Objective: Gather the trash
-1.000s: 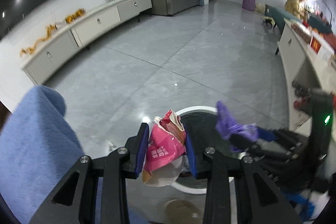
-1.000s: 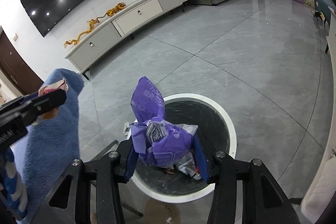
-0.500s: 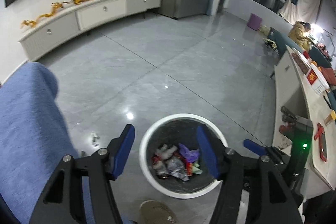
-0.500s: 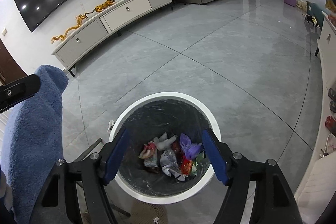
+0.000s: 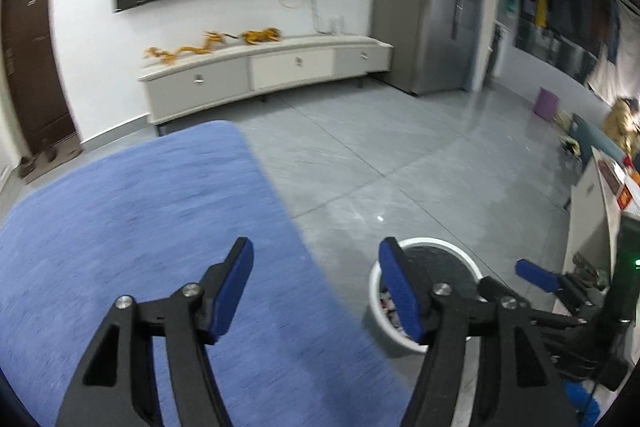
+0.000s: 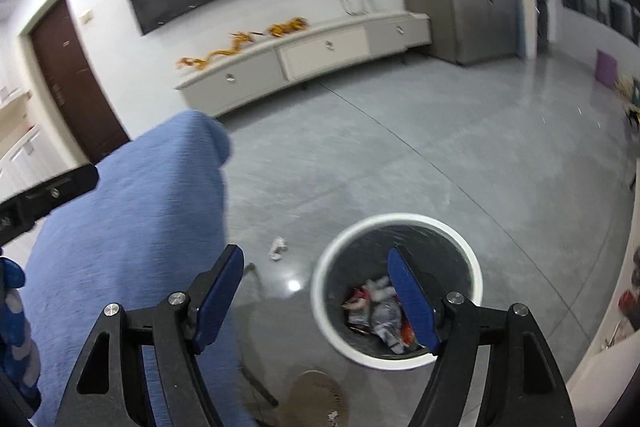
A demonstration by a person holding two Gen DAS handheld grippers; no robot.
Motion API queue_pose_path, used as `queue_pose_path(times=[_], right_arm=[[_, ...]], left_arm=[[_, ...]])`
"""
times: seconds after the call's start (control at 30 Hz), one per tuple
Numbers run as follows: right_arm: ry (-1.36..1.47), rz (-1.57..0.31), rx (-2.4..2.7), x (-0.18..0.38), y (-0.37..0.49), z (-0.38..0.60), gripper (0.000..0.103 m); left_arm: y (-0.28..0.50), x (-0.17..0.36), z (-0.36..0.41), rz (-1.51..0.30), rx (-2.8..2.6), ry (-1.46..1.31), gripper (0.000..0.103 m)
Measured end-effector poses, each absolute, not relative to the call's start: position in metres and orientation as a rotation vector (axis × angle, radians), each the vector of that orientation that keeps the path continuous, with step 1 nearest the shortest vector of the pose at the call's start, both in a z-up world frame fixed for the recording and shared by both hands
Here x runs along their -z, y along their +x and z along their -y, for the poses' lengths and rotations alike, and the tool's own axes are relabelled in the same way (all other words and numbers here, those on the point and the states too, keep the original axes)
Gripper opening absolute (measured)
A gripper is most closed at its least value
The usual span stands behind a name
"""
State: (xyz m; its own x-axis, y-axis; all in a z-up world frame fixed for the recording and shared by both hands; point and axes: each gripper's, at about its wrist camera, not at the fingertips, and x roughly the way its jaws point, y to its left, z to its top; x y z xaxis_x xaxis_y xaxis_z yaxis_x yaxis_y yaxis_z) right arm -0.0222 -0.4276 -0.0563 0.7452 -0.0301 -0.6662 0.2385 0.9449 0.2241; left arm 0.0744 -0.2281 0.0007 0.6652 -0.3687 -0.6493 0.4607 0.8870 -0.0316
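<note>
Jaws on both grippers stand wide apart, with nothing between them. Seen from the right wrist, the right gripper [image 6: 316,291] sits low in the frame over one white-rimmed bin [image 6: 400,357], lower centre-right; its right blue pad covers part of the trash [image 6: 376,311] lying inside — crumpled wrappers, too jumbled to count. One small scrap [image 6: 278,247] lies on the grey floor just left of the bin. From the left wrist, the left gripper [image 5: 316,283] hides most of the bin [image 5: 376,319] at lower right, and one blue cloth-covered surface [image 5: 132,227] — blurred — fills the lower left.
</note>
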Motion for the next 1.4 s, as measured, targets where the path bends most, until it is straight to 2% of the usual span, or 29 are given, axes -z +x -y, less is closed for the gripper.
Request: queue_pose_path(times=[0.3,0.57,0.67,0.73,0.9,1.4], right_arm=[[0.184,-0.657,0.052,0.020,-0.036,0.349,0.079],[0.111,-0.606,0.049,0.004,-0.047,0.302,0.086],[0.105,-0.581,0.074,0.000,-0.053,0.296,0.091],[0.096,-0.571,0.088,0.000,-0.054,0.291,0.098],[0.060,-0.569,0.096,0.000,-0.061,0.276,0.103],[-0.020,-0.536,0.135,0.002,-0.075,0.261,0.103]], left_arm=[[0.024,-0.028,0.139,-0.539,0.301,0.093,0.069],[-0.005,-0.038,0.094,-0.488,0.246,0.050,0.070],[-0.014,-0.040,0.080,-0.479,0.226,0.035,0.070],[-0.018,-0.043,0.074,-0.472,0.206,0.031,0.071],[-0.029,-0.047,0.059,-0.451,0.166,0.031,0.074],[-0.049,-0.055,0.056,-0.426,0.146,0.029,0.081]])
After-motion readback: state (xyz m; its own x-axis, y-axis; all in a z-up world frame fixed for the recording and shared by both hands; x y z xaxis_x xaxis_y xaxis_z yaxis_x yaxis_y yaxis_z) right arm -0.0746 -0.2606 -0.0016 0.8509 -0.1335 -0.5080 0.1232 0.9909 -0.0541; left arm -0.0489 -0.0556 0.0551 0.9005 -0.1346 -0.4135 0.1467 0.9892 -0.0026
